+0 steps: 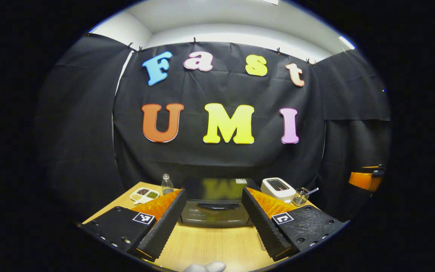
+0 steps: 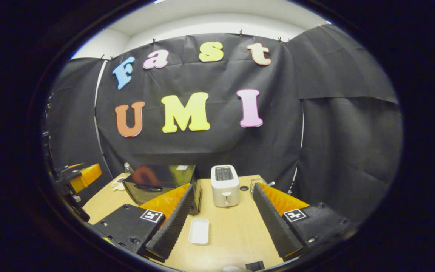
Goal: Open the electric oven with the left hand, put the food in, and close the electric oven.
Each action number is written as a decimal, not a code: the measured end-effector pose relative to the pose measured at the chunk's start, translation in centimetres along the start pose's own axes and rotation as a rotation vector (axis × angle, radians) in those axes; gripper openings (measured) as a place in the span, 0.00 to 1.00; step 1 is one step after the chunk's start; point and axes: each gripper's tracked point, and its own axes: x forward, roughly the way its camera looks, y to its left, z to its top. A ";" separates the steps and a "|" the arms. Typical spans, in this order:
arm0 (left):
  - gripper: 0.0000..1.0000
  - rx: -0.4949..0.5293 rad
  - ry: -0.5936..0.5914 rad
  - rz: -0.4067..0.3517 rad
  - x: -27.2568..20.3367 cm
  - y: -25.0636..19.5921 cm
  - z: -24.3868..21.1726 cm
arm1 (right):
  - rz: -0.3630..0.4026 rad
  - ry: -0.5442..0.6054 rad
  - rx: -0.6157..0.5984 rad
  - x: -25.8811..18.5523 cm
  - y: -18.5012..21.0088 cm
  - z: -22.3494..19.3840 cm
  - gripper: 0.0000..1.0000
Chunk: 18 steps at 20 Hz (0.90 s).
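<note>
The black electric oven (image 1: 215, 211) stands at the back of the wooden table (image 1: 210, 245), its door shut and its handle (image 1: 217, 206) facing me. My left gripper (image 1: 213, 194) is open and hangs in front of the oven door, a short way off, with nothing between its fingers. In the right gripper view the oven (image 2: 161, 183) sits at the left. A small white rectangular tray (image 2: 199, 231) lies flat on the table just inside the left finger of my right gripper (image 2: 223, 189). That gripper is open and empty above the table.
A white toaster (image 2: 224, 185) stands right of the oven. Left of the oven are a clear bottle (image 1: 167, 184) and a divided dish (image 1: 144, 194). A metal basket (image 1: 301, 196) sits by the toaster. The other gripper (image 2: 83, 175) shows at the far left.
</note>
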 end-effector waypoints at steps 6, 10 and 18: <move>1.00 0.008 -0.088 0.022 -3.9 1.3 5.6 | 0.022 -0.127 -0.013 -2.1 2.1 5.8 1.00; 0.96 0.049 -0.111 0.035 -4.9 1.5 7.0 | 0.024 -0.165 -0.025 -3.4 2.9 7.2 1.00; 0.96 0.067 -0.117 0.013 -5.6 1.0 8.0 | 0.017 -0.171 -0.031 -5.0 3.1 7.8 1.00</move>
